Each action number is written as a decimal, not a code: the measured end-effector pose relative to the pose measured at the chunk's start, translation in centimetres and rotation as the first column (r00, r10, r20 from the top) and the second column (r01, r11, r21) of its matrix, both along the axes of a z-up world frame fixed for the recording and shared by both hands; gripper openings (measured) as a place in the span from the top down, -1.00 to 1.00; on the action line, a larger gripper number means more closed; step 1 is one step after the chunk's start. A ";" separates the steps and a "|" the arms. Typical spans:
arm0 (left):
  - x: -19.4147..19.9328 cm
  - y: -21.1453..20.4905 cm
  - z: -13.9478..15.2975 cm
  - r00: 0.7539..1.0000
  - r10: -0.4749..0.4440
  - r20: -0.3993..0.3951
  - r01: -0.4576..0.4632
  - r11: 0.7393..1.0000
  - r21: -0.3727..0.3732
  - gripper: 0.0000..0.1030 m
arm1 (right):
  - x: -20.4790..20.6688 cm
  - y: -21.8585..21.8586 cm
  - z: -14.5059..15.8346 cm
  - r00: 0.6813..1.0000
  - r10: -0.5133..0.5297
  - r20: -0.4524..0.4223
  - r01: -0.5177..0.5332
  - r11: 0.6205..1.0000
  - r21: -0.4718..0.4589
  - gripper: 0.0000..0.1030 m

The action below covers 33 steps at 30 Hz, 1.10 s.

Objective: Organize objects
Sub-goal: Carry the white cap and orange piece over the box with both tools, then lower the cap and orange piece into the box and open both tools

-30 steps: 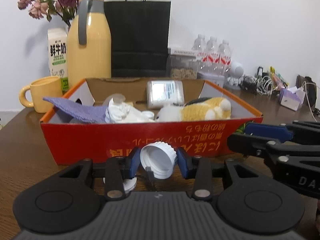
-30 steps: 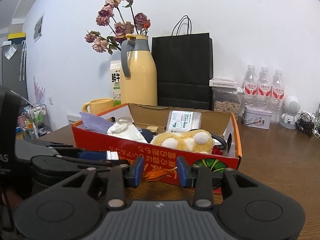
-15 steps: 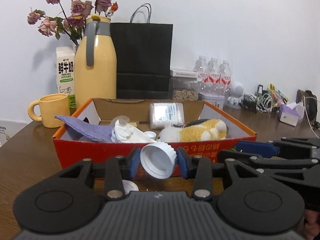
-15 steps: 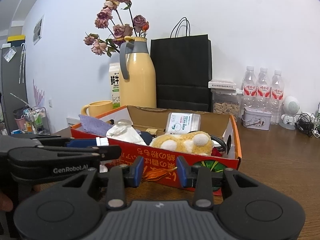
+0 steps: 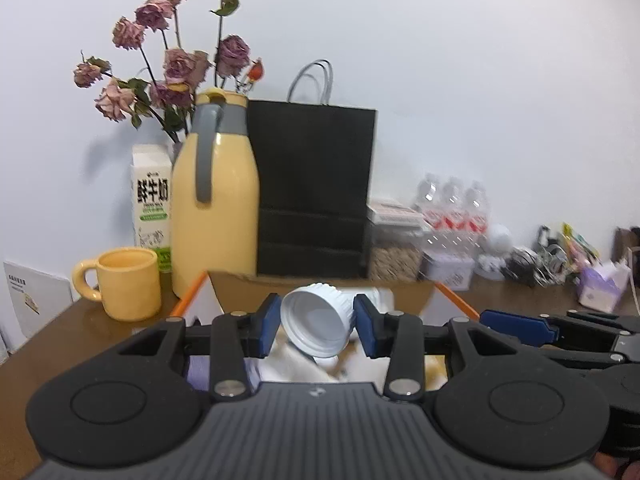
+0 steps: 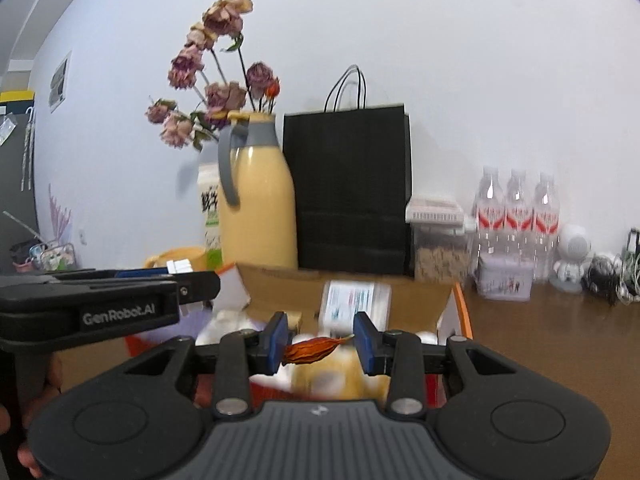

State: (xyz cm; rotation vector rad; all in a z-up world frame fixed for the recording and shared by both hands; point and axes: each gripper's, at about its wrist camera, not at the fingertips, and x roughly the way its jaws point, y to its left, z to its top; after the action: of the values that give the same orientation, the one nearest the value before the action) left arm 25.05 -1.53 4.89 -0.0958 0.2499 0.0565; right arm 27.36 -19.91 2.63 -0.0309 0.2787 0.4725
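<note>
Your left gripper (image 5: 316, 322), gripping the white ribbed plastic cap (image 5: 316, 320), has risen above the red cardboard box (image 5: 454, 300) at 12 o'clock; your right gripper (image 6: 320, 343) clamps the dried orange leaf (image 6: 314, 350), ready for deposit.

White cap (image 5: 316, 322), orange leaf (image 6: 314, 350)

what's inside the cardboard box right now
The cardboard box shows a labelled white packet against its back wall, white cloth, something purple and something yellow. The hand-held grippers cover the rest.
</note>
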 end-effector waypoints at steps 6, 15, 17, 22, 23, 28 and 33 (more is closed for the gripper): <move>3.9 1.2 0.4 0.997 0.080 0.013 -0.079 0.996 -0.030 0.21 | 4.1 2.1 0.8 0.997 -0.083 0.003 0.083 0.997 0.009 0.33; 6.6 2.2 -2.2 0.995 0.086 -0.053 -0.087 0.996 -0.021 0.21 | 6.7 2.1 -1.9 0.992 -0.114 -0.056 0.114 0.994 -0.007 0.33; 6.6 2.2 -2.4 0.995 0.086 -0.056 -0.087 0.996 -0.018 0.21 | 6.6 2.0 -2.0 0.992 -0.117 -0.056 0.117 0.993 -0.009 0.33; 6.1 2.1 -2.4 0.995 0.087 -0.046 -0.088 0.996 -0.007 0.03 | 6.1 1.8 -2.1 0.990 -0.131 -0.054 0.130 0.991 -0.022 0.30; 5.9 2.1 -2.4 0.995 0.091 -0.039 -0.091 0.996 -0.008 -0.29 | 6.0 1.7 -2.1 0.989 -0.136 -0.055 0.135 0.990 -0.027 0.09; 4.9 2.4 -2.0 0.994 0.109 0.013 -0.108 0.994 -0.018 -1.00 | 5.1 0.9 -2.1 0.985 -0.172 -0.029 0.172 0.985 -0.016 -1.00; 5.1 2.4 -2.1 0.994 0.108 -0.003 -0.108 0.994 -0.019 -1.00 | 5.3 0.8 -2.2 0.984 -0.175 -0.044 0.174 0.984 -0.024 -1.00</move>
State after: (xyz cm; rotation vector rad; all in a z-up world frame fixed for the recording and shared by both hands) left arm 30.11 0.88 2.82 -0.1284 0.2468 0.1616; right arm 32.61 -19.06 0.42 -0.0150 0.3285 0.2962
